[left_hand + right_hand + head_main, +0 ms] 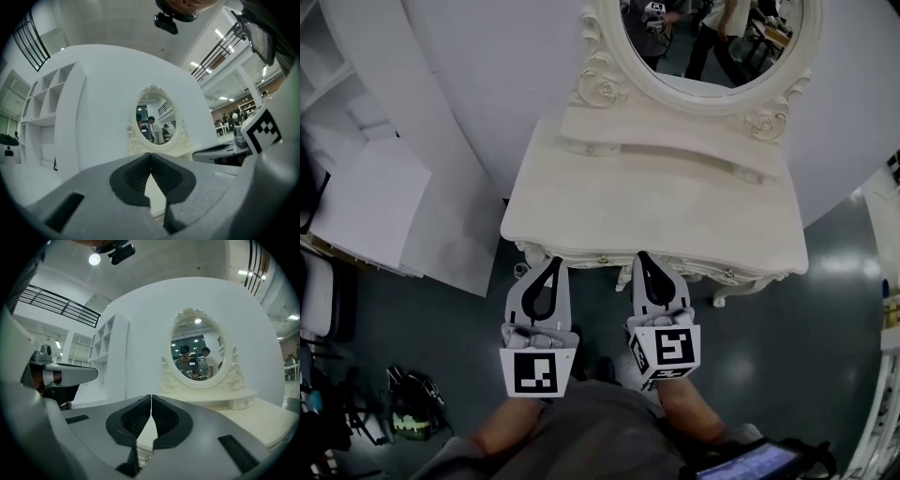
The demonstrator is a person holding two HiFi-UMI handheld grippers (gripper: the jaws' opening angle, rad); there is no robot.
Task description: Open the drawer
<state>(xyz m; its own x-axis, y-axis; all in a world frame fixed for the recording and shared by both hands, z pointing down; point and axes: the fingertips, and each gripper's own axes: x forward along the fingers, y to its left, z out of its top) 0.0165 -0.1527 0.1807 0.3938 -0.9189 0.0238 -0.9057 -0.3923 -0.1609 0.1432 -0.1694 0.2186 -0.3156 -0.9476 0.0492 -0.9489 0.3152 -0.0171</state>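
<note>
**Two grippers level before the drawer front of a mirrored bench**

Two hand-held grey two-jaw grippers, each carrying a black-and-white marker cube, lie side by side just in front of the near edge of the cream-white carved bench [656,206].

The left gripper [554,260] stops just short of the bench's near edge. Its dark ribbed jaws are pressed together at the tips, with nothing between them.

The right gripper [641,255] reaches the bench's near edge, and in the head view its tip overlaps that edge. Its jaws likewise meet along their whole length and grip nothing.

The cream-white drawer [607,260] sits under the bench's top. It shows only as a thin scalloped strip with small knobs along the near edge, flush with the bench. One knob lies between the two grippers. Whether the right gripper touches the strip cannot be told.

At the far side of the bench stands an oval mirror in an ornate cream-white frame [712,42], which reflects several people. A white curved wall [487,75] rises behind the bench, and a white shelving unit [51,117] stands to the bench's left. The bench stands on a dark grey floor [769,375].
</note>
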